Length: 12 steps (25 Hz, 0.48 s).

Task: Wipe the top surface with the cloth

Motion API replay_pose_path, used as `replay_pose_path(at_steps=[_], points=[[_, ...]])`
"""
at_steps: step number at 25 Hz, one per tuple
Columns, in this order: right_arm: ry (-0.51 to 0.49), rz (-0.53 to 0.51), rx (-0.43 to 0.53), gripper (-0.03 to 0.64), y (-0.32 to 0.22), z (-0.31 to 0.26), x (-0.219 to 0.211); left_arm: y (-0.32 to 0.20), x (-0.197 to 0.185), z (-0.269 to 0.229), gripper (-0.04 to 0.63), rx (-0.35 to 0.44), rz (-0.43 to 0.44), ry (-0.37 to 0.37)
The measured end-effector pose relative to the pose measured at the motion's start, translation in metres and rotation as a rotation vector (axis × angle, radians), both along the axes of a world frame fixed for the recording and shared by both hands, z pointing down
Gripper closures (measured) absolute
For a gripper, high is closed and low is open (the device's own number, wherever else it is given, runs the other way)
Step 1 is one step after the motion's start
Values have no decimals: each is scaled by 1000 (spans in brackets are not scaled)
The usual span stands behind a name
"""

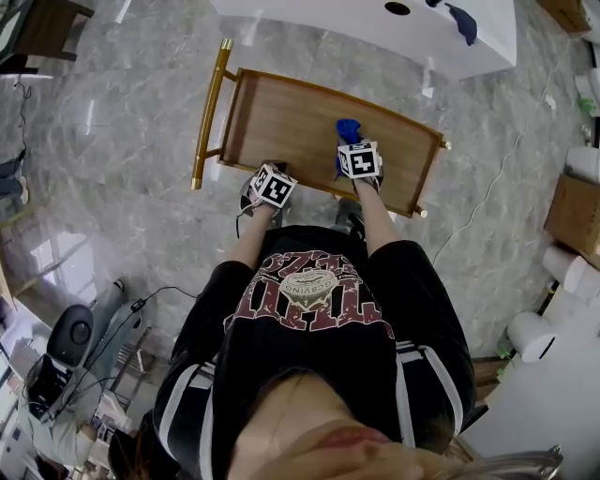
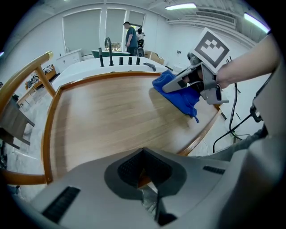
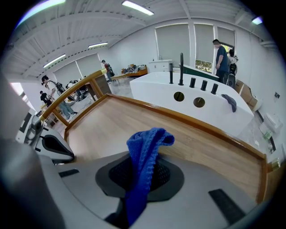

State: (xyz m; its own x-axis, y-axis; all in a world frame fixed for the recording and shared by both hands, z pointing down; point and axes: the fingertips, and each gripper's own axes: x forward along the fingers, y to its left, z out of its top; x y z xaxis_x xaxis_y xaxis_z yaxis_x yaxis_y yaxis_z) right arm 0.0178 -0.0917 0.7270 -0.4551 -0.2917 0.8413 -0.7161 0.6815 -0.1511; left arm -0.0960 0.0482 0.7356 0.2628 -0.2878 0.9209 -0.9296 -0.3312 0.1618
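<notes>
The wooden top (image 1: 281,122) of a cart with a raised rim lies in front of me. My right gripper (image 1: 352,141) hovers over its right half, shut on a blue cloth (image 1: 348,131). The cloth (image 3: 143,147) sticks up out of the jaws in a fold and hangs down to the wood (image 2: 107,116) in the left gripper view, where the cloth (image 2: 181,98) droops below the right gripper (image 2: 172,85). My left gripper (image 1: 277,171) sits at the near rim on the left, jaws together with nothing in them (image 2: 144,154).
A gold handle (image 1: 208,112) runs along the cart's left end. Beyond the cart stands a white counter (image 1: 375,23) with round holes and a dark cloth (image 1: 461,21) on it. White rolls (image 1: 562,267) and cables lie on the floor to the right. People stand far off.
</notes>
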Motion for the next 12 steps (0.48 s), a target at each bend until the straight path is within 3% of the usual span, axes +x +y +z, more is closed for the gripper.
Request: replay_pose_path(at_steps=[12], points=[[-23, -86, -4, 558, 6, -2, -47, 8, -22, -9, 549, 46, -70, -9]])
